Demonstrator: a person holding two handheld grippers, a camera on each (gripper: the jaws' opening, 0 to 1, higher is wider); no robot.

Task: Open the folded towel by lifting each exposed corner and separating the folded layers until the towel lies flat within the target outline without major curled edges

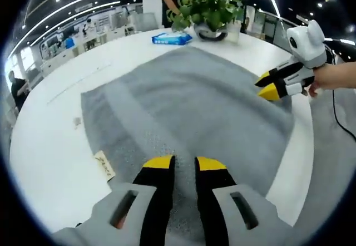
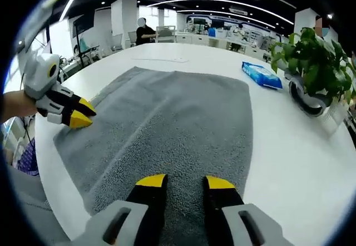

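A grey towel (image 1: pixel 189 112) lies spread out on the round white table (image 1: pixel 50 140), with a wide band along one side. At the bottom of the left gripper view, my left gripper (image 1: pixel 184 163) hovers over the towel's near edge, jaws a little apart and holding nothing. A hand holds my right gripper (image 1: pixel 267 87) at the towel's right edge, its yellow tips slightly apart. In the right gripper view the towel (image 2: pixel 178 118) stretches ahead of my right gripper (image 2: pixel 185 182), which is open above its near edge. My left gripper (image 2: pixel 82 115) sits at the towel's left side.
A potted plant (image 1: pixel 208 12) and a blue packet (image 1: pixel 171 38) stand at the far side of the table; both plant (image 2: pixel 314 68) and packet (image 2: pixel 261 74) also appear on the right. A small tan tag (image 1: pixel 104 165) lies beside the towel. People and desks fill the background.
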